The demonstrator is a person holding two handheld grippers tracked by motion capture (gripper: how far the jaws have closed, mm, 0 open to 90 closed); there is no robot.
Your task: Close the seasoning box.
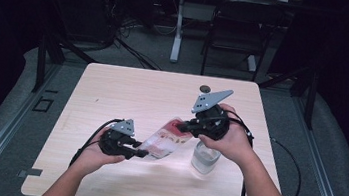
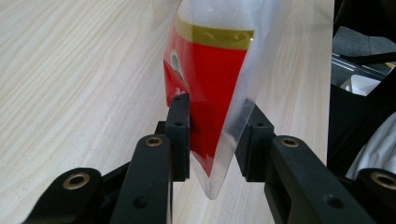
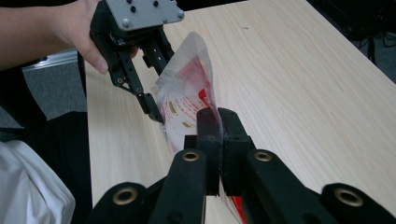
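A clear plastic bag (image 1: 165,139) with a red, gold-banded packet inside hangs stretched between my two grippers above the wooden table (image 1: 128,92). My left gripper (image 1: 143,152) holds the bag's lower left end. In the left gripper view, its pads (image 2: 180,130) press on the puffy bag (image 2: 210,70) from both sides. My right gripper (image 1: 184,127) holds the upper right end. In the right gripper view, my right gripper (image 3: 219,121) has its jaws pinched tight on the thin film of the bag (image 3: 184,93).
A clear glass (image 1: 204,157) stands on the table just below my right hand. A small dark round object (image 1: 205,88) lies near the far edge. A black chair (image 1: 236,30) and a table leg stand on the floor beyond.
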